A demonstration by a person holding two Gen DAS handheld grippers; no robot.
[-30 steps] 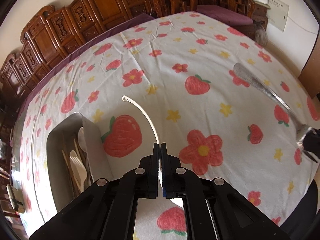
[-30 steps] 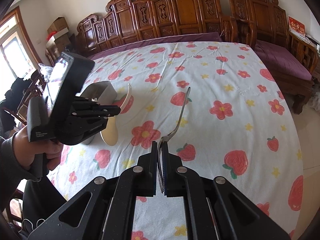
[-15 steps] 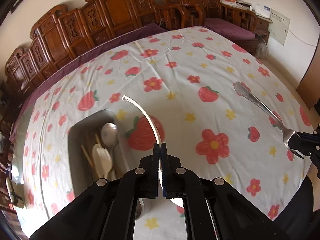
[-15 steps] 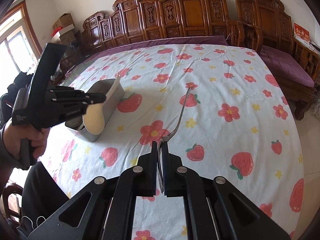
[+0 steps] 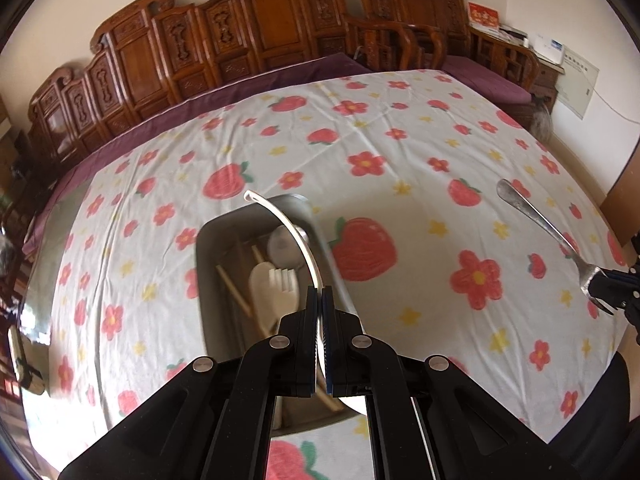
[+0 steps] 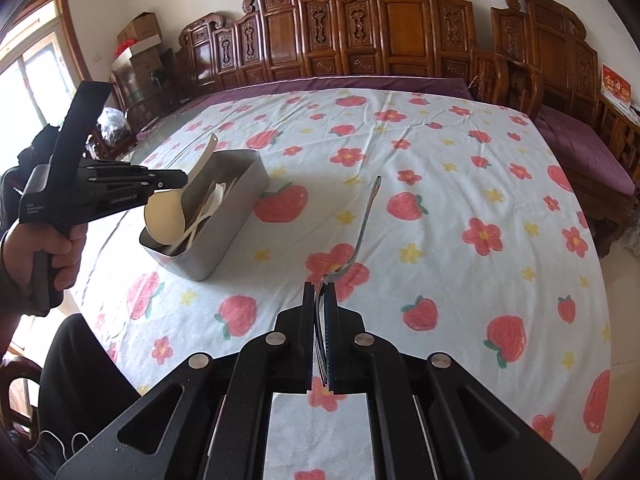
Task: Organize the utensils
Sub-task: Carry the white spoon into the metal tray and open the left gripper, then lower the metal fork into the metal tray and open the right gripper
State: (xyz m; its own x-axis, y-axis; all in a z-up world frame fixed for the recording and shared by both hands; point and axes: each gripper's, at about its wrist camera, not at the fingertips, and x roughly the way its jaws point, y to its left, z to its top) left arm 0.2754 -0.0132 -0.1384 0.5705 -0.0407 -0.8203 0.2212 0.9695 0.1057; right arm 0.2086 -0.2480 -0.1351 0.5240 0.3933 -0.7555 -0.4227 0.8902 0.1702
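Note:
My left gripper (image 5: 320, 300) is shut on a cream plastic spoon (image 5: 298, 240) by its bowl, with the handle arching forward over the steel utensil box (image 5: 224, 224). The box holds a wooden spoon, a cream fork, chopsticks and a metal spoon. In the right wrist view the left gripper (image 6: 176, 180) holds the spoon (image 6: 168, 216) above the box's (image 6: 240, 216) near end. My right gripper (image 6: 320, 296) is shut on a metal fork (image 6: 366, 220) by its tines, handle pointing away, above the tablecloth. The fork (image 5: 540, 224) also shows in the left wrist view, at the right.
The table wears a white cloth (image 6: 440, 200) printed with strawberries and flowers. Carved wooden chairs (image 6: 400, 32) line its far side, with purple cushions. The person's hand (image 6: 44, 248) holds the left gripper at the table's left edge.
My left gripper has carried the cream spoon leftward, from beside the box to over it. My right gripper with the fork has stayed almost still.

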